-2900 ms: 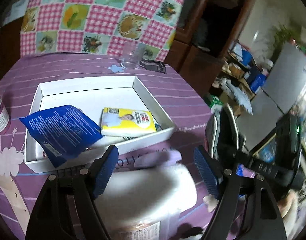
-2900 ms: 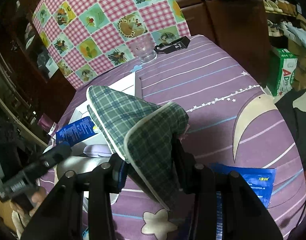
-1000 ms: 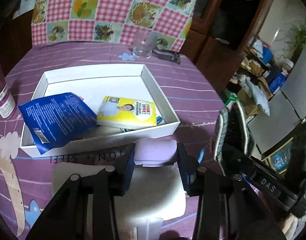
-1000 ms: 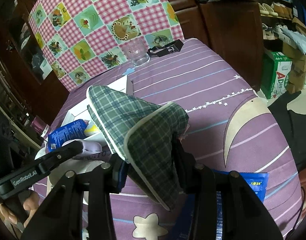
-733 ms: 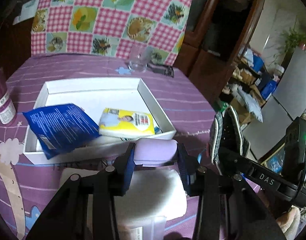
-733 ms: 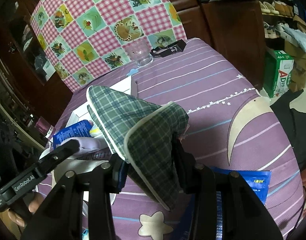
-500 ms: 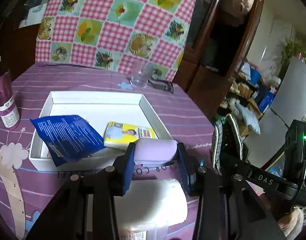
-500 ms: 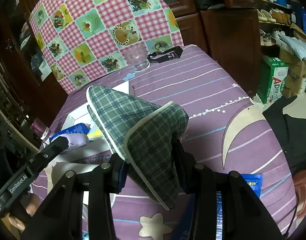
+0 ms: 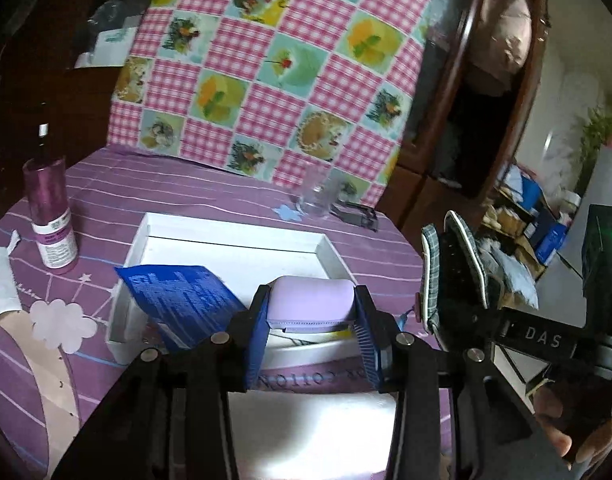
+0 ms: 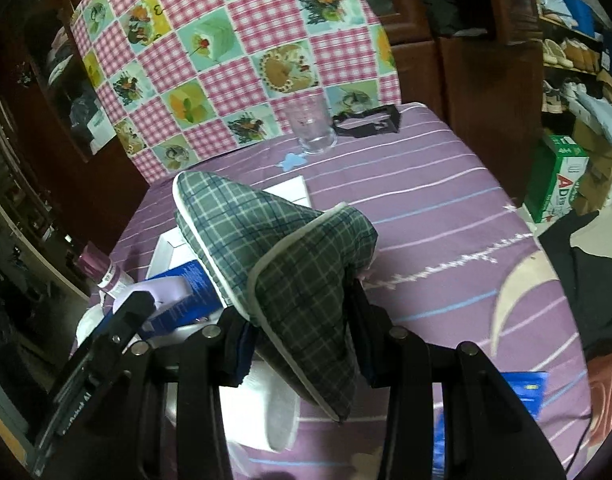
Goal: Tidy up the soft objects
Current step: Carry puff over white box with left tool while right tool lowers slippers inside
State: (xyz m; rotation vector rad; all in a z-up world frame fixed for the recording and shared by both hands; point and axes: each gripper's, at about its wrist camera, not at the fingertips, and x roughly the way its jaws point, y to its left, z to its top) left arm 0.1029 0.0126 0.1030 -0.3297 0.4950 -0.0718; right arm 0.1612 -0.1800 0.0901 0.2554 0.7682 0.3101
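Note:
My left gripper is shut on a lilac soft pouch and holds it above the near edge of the white box. A blue packet leans in the box; a yellow edge shows behind the pouch. A white soft pack lies under the gripper. My right gripper is shut on a green plaid slipper, held above the table; it shows at the right of the left wrist view. The pouch also shows at the left of the right wrist view.
A purple bottle stands left of the box. A clear glass and a black clip are at the table's far edge. Another blue packet lies near right. A checkered chair back stands behind.
My left gripper closed on the lilac pouch, lifted it off the white pack and carried it up toward the box. The right gripper kept hold of the slipper.

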